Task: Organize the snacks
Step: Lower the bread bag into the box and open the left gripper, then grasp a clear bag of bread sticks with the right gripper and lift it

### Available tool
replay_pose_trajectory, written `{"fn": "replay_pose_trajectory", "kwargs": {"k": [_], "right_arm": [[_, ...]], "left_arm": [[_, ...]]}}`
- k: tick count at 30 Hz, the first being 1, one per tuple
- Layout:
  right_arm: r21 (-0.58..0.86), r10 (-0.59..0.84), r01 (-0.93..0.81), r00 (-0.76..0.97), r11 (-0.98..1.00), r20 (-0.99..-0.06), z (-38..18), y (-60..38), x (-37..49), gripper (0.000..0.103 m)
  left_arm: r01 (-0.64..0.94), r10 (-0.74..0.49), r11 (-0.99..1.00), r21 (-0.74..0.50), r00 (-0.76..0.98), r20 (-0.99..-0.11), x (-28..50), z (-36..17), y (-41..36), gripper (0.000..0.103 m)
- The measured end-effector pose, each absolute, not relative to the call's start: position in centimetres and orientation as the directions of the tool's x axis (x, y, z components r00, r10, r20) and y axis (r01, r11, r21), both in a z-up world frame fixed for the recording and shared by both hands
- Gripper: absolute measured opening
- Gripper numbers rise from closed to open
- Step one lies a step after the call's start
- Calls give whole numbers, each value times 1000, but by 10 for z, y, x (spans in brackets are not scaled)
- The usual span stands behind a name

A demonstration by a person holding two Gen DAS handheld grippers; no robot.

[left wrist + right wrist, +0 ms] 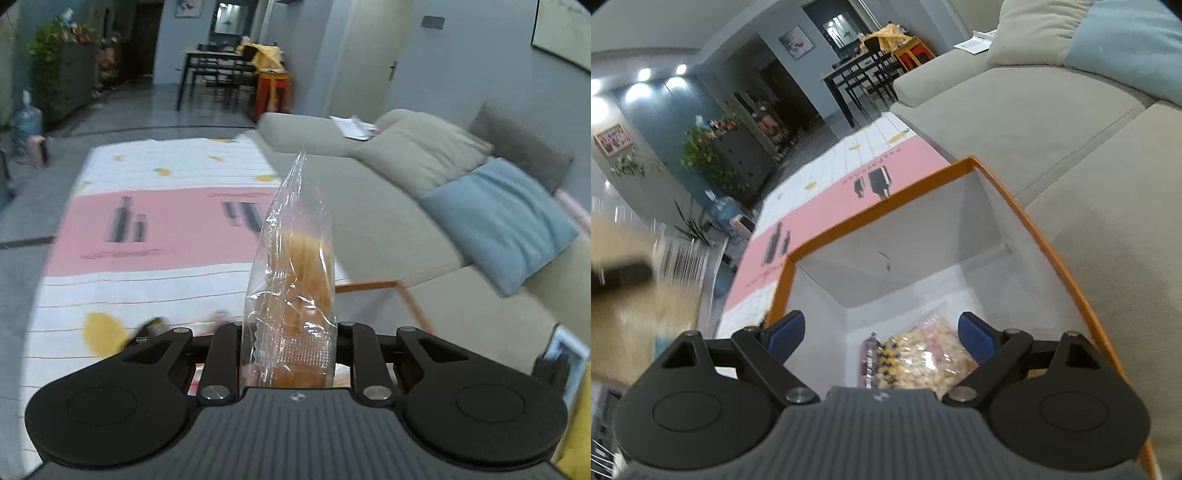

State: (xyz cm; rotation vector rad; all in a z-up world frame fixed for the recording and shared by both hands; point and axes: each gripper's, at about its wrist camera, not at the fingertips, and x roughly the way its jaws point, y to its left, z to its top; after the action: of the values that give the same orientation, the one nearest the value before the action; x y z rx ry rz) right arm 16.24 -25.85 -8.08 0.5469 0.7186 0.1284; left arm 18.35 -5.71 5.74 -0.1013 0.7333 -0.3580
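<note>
My left gripper [290, 332] is shut on a clear bag of brown bread slices [295, 280], which stands upright between the jaws, held above the floor mat. My right gripper [881, 332] is open and empty, its blue pads [973, 336] just above the open orange-rimmed white box [964, 162]. A clear bag of pale puffed snacks [923, 360] lies on the box's bottom, right below the gripper. An orange edge of the box [369, 285] shows behind the bread bag in the left wrist view.
A beige sofa [369, 206] with beige and blue cushions [498, 221] runs along the right. A pink and white mat [155, 229] covers the floor. A blurred tan object [639, 295] is at the left of the right wrist view. A dining table [218, 62] stands far back.
</note>
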Motion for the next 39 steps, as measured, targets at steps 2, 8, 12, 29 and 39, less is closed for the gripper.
{"fn": "replay_pose_trajectory", "kwargs": {"k": [2,8,12,29,39], "right_arm": [[523,296,72,754,850,-586,-81,-262,160,88],[573,311,119,742,811,-594,-88,-276,159,80],[606,327,168,715,778,-618,-95,-284,164,76],[447,282,24,746,894,-604,-74,-267,145,78],[394,243,30,743,919,-623,-75,-259,146,78]], "left_arm": [[292,-385,923,-252,658,-647,192,52,-71,25],[271,-432,902,-337,602,-671,221,25,-98,25],[219,-378,925,-311,618,-689,226,11,-109,25],[150,-387,920,-363,495,-778,236,-22,-93,83],[163,-347,934,-318,624,-700,200,28,-68,81]]}}
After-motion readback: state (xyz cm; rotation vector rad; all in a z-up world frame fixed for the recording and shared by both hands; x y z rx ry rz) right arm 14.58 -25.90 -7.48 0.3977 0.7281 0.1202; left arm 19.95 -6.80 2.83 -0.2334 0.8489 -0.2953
